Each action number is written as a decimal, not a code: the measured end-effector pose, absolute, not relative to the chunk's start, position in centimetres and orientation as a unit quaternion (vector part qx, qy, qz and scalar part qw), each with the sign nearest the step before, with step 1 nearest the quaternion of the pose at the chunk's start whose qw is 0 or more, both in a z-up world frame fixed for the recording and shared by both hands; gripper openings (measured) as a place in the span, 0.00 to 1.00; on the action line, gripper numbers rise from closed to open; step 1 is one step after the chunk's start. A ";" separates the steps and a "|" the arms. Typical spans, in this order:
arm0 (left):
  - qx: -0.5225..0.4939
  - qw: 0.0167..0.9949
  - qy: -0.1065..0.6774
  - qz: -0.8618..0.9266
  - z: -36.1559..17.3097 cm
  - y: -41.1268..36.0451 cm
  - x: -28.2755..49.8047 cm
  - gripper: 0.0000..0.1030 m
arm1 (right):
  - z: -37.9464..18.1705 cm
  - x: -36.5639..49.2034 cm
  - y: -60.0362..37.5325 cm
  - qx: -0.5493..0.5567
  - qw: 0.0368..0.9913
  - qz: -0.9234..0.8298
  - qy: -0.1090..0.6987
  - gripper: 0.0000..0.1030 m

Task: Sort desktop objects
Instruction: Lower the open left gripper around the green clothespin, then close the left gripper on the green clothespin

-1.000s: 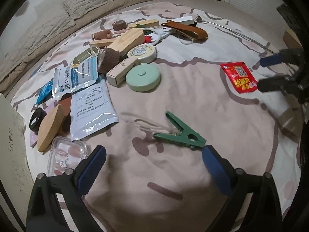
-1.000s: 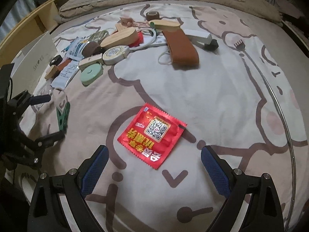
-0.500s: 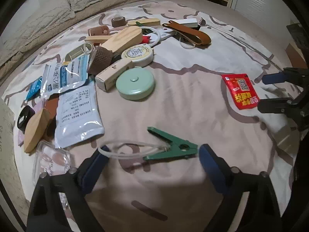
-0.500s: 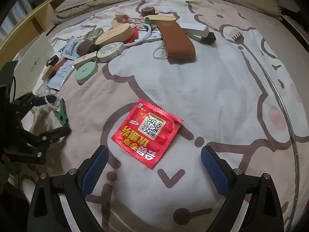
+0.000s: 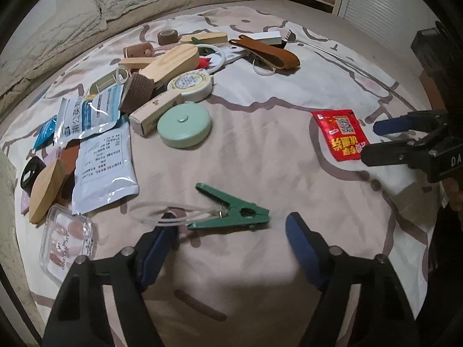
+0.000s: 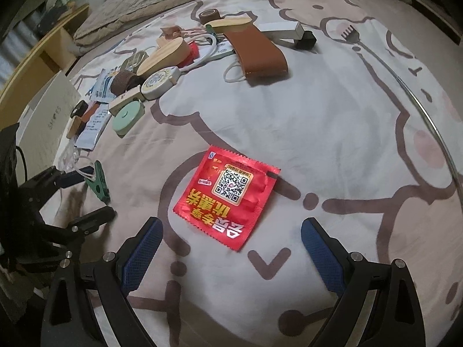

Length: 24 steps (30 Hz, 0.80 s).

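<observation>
Closing now, our left tool (image 5: 231,231) narrows its jaws w/ the green clip (image 5: 231,215) between them, pads not yet pressing on it; a sec ago the jaws stood much wider and the clip lay further ahead, so we've come in over it; we read this as the grasp step, the clip likely next to be sorted. A clear loop (image 5: 162,215) hangs off the clip's spring end and crosses the left fingertip (image 5: 156,243); could snag, we'd guess. Our right tool (image 6: 231,245) is wide, nothing held, hovering just short of the red sachet (image 6: 225,196), which lies flat on the bed (image 6: 332,133), well apart from the clutter pile; same as before. Room: open bedspread between clip and sachet, also to the right of the sachet; left side crowded; a nail-tip box (image 5: 68,244) and foil pouch (image 5: 104,167) sit near the left finger; the two tools are near each other.
</observation>
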<state>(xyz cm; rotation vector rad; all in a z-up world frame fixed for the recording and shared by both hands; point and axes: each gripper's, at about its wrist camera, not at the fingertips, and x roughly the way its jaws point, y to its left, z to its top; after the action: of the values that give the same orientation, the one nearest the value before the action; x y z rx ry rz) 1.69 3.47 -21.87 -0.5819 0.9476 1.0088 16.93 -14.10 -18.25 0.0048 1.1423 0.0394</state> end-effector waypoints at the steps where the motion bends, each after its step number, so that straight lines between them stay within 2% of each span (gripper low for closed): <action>1: -0.266 0.730 0.429 0.460 -21.9 3.5 1.7 0.72 | -18.4 17.0 -14.1 0.009 0.842 0.019 0.538 0.93; 9: -0.266 0.725 0.421 0.475 -21.8 3.5 1.6 0.57 | -18.8 17.8 -14.0 0.065 0.848 0.005 0.526 0.93; 14: -0.254 0.726 0.426 0.476 -21.7 3.2 1.9 0.51 | -19.2 18.4 -13.3 0.058 0.850 -0.012 0.524 0.93; 24: -0.260 0.727 0.425 0.473 -21.6 3.1 2.0 0.51 | -19.2 18.8 -10.8 0.026 0.858 0.066 0.509 0.93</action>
<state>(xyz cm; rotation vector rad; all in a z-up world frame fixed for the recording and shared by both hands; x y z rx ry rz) 2.00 3.10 -21.63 -0.5728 0.9366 1.0437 18.77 -10.85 -19.25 0.0549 1.0690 0.1396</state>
